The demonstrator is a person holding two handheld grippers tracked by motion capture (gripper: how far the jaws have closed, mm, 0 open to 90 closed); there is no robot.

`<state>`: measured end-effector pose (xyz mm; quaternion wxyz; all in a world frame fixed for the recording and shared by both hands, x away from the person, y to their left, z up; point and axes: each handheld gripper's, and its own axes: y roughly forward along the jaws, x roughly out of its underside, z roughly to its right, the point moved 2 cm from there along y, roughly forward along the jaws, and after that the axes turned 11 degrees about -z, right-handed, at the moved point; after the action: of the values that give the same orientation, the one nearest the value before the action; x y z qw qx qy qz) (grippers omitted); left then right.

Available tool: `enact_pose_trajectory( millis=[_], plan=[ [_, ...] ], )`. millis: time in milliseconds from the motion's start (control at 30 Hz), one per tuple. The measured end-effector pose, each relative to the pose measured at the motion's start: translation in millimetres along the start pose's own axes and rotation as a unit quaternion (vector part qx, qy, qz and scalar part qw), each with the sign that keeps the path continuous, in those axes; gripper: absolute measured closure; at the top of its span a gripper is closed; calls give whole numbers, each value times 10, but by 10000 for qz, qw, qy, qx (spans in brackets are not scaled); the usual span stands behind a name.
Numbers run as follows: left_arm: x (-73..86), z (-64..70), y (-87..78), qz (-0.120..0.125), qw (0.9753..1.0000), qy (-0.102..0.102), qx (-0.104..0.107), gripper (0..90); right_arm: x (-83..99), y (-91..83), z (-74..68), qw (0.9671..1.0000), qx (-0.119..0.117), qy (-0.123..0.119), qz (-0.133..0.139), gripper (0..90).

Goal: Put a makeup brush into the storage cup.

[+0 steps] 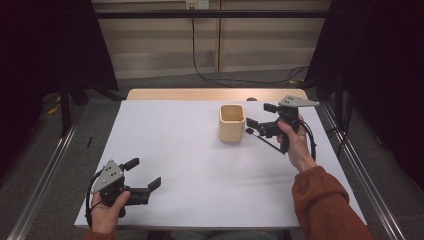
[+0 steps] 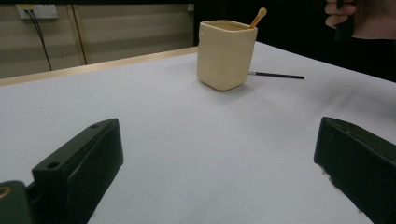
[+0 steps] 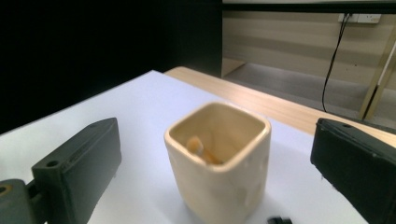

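A cream square cup (image 1: pixel 232 123) stands on the white table (image 1: pixel 190 165), right of centre. A wooden-handled stick leans inside the cup (image 3: pixel 200 148), and its rounded tip (image 2: pixel 259 15) pokes above the rim. A thin black brush (image 2: pixel 278 75) lies flat on the table just right of the cup (image 2: pixel 225 53). My right gripper (image 1: pixel 260 115) hovers open beside the cup's right side, its jaws pointing at the cup (image 3: pixel 219 163) and holding nothing. My left gripper (image 1: pixel 144 173) is open near the front left corner, far from the cup, with bare table between its jaws.
The table's wooden far edge (image 1: pixel 215 94) runs behind the cup. Metal rails (image 1: pixel 45 180) flank the table on both sides. A cable (image 1: pixel 200 75) trails across the floor beyond. Dark curtains stand at left and right.
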<state>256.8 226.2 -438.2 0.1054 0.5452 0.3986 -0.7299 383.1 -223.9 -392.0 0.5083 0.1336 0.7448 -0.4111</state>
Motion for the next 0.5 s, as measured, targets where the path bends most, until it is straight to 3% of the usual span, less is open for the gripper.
enact_pose_trajectory(
  millis=[500],
  plan=[
    [1,-5,-1,-3,10000,3,-29,15,216,-300,-58,10000,-22,9,33,26]
  ],
)
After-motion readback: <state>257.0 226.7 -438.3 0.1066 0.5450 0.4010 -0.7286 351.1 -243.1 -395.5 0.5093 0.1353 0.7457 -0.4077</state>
